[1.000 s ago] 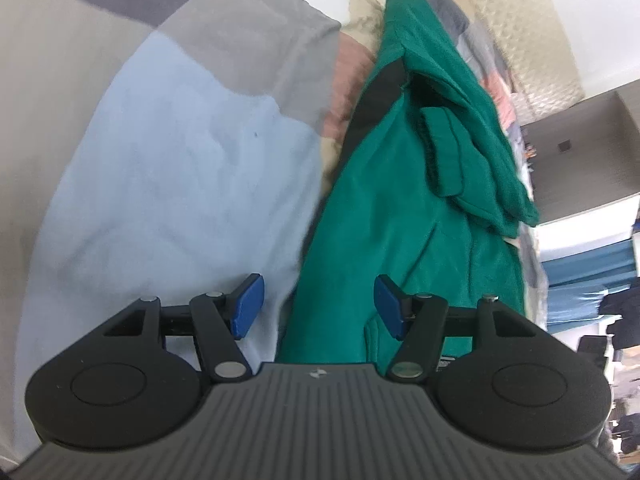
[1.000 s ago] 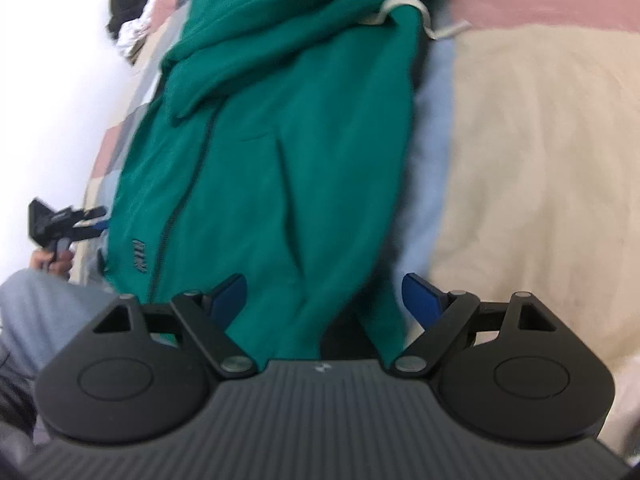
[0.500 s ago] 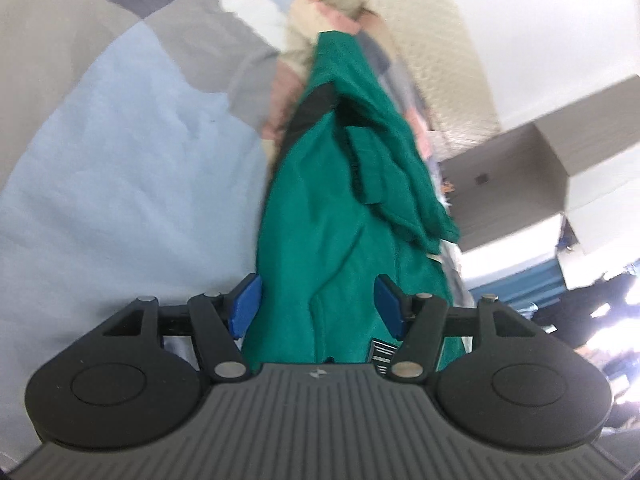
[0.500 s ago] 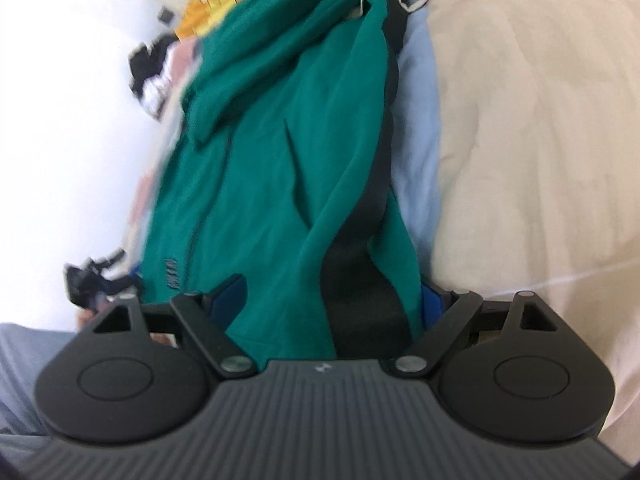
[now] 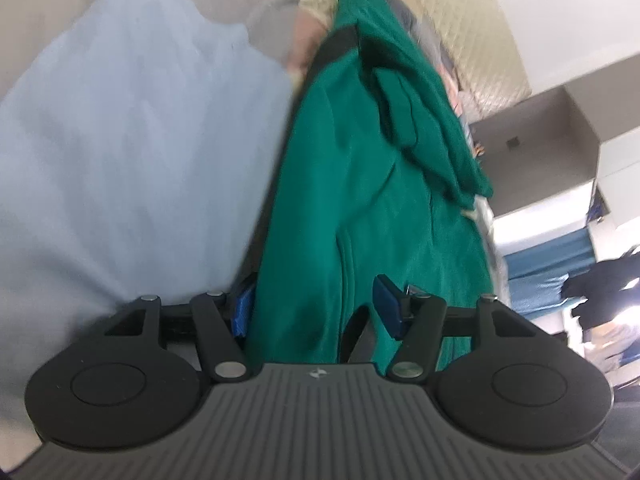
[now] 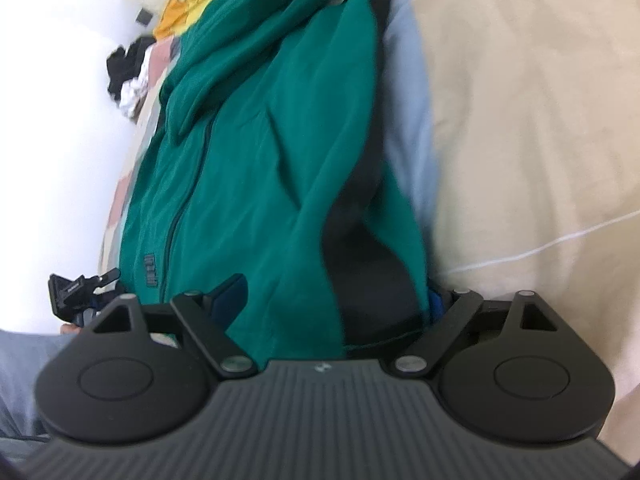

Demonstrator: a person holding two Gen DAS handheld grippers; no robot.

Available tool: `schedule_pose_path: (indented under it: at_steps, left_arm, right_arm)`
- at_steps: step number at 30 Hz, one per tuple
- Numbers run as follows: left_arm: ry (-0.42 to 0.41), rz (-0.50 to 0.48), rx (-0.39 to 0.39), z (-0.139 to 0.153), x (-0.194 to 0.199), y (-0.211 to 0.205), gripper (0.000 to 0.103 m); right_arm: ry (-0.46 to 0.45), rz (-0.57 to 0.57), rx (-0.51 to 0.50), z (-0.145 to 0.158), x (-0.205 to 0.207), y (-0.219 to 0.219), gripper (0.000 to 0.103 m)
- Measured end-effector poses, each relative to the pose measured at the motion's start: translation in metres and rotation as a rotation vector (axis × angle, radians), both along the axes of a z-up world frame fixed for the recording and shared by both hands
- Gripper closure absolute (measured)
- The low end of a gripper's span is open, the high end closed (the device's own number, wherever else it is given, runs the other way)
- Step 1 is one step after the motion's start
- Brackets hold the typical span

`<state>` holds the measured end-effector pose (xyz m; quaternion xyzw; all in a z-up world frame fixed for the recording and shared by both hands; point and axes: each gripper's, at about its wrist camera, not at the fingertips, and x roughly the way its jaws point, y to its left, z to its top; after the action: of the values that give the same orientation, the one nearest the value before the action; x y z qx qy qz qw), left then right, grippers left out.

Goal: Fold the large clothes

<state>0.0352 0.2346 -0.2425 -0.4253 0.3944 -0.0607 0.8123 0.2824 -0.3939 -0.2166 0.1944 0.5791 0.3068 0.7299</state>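
Observation:
A large green zip jacket (image 5: 360, 168) with black side panels lies lengthwise on a patchwork bedspread; it also shows in the right wrist view (image 6: 256, 152). My left gripper (image 5: 314, 312) is open, its blue pads either side of the jacket's near hem, with fabric between them. My right gripper (image 6: 336, 300) is open too, straddling the other hem corner with its black panel (image 6: 360, 272). A sleeve (image 5: 424, 120) is folded across the jacket's body.
The bedspread (image 5: 120, 140) has pale blue, grey and beige patches (image 6: 520, 120). A yellow garment (image 6: 180, 4) and a dark pile of clothes (image 6: 128, 68) lie at the far end. The other gripper (image 6: 80, 292) shows at left.
Both grippers have moved forward onto the jacket's hem, so the fabric now sits between the open pads of each. The jaws stay wide apart.

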Motion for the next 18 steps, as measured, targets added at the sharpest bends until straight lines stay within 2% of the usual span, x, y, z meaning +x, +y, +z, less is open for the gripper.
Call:
schedule_pose_path:
  at_steps: [1,3,5,6,7,9,11,12,14,18]
  left_arm:
    - [0.01,-0.003,0.005,0.001,-0.002,-0.005,0.038]
    - [0.02,0.004,-0.024,0.001,-0.004,-0.01,0.043]
    - [0.05,0.019,-0.084,-0.005,-0.005,-0.011,0.059]
    - [0.078,0.021,-0.113,-0.01,-0.006,-0.012,0.062]
    - [0.117,0.016,-0.116,-0.014,-0.005,-0.016,0.07]
    - [0.13,0.026,-0.065,-0.015,-0.002,-0.023,0.076]
    - [0.11,0.084,-0.048,-0.011,-0.003,-0.024,0.088]
    - [0.099,0.118,-0.03,-0.007,-0.004,-0.024,0.09]
    - [0.052,0.179,-0.036,0.003,-0.008,-0.022,0.092]
    - [-0.084,0.27,-0.113,0.039,-0.019,-0.012,0.093]
  right_arm:
    - [0.001,0.008,0.012,0.002,-0.002,0.002,0.016]
    - [-0.008,0.002,0.041,0.006,-0.006,0.004,0.026]
    - [-0.022,0.01,0.071,0.008,-0.013,0.004,0.027]
    - [-0.028,0.004,0.055,0.007,-0.016,0.004,0.028]
    - [-0.018,-0.013,0.038,0.003,-0.016,0.004,0.031]
    - [0.016,-0.074,0.008,-0.008,-0.014,0.0,0.042]
    - [0.026,-0.133,0.001,-0.012,-0.013,-0.001,0.056]
    - [0.019,-0.144,-0.007,-0.011,-0.015,0.0,0.06]
    - [-0.02,-0.147,-0.028,0.001,-0.018,0.004,0.08]
    - [-0.121,-0.183,0.041,0.043,-0.026,0.0,0.087]
